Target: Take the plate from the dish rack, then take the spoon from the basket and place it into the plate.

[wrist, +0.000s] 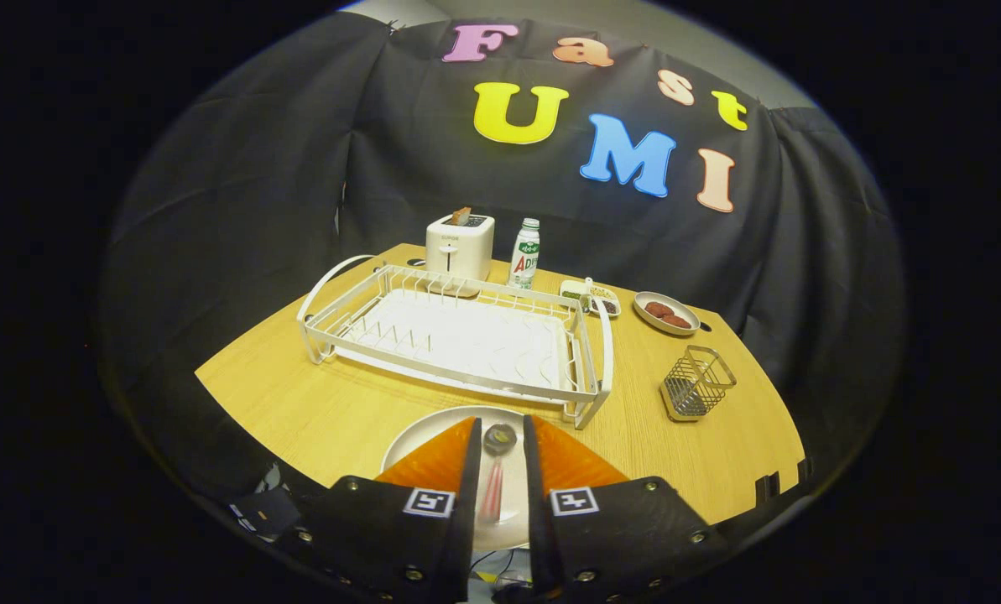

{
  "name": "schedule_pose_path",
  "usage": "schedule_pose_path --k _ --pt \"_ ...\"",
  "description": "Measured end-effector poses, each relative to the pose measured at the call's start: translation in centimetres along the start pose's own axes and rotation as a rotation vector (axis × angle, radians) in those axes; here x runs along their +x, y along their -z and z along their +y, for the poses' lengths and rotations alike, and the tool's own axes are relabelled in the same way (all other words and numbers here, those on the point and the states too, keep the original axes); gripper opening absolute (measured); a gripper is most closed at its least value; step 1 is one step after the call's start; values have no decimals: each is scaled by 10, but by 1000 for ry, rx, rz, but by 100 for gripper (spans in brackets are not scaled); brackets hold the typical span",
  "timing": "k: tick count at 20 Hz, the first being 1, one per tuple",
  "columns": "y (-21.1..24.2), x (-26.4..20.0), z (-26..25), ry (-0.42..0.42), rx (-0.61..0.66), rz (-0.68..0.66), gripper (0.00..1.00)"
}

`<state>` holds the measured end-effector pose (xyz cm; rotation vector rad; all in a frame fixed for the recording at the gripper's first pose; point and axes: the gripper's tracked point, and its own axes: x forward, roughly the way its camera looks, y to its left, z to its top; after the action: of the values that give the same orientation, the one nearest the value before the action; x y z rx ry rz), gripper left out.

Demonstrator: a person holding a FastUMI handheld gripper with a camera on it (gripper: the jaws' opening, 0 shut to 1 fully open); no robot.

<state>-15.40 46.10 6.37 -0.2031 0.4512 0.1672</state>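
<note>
A white plate [420, 440] lies flat on the wooden table, just in front of the white dish rack [458, 379], whose slots hold nothing. A spoon [499, 438] with a pink handle rests in the plate, its bowl toward the rack. My gripper [500, 419] hovers over the plate with the spoon lying in the gap between the orange fingers [441, 461]. The fingers stand a little apart and neither presses on the thin handle. The wire basket [697, 382] stands ahead and to the right of the fingers, with nothing in it.
Behind the rack stand a white toaster [460, 245] with bread in it and a small bottle [525, 253]. A small tray [588, 294] and a dish of brown pieces [666, 313] sit beyond the basket. The table's front edge is close under the gripper.
</note>
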Motion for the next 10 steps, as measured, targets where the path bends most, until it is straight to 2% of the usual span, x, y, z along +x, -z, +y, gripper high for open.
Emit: schedule_pose_path --k 1,10 --pt "1 0 0 -1 -1 1 33" --pt "-16 0 -2 4 -3 -28 33"
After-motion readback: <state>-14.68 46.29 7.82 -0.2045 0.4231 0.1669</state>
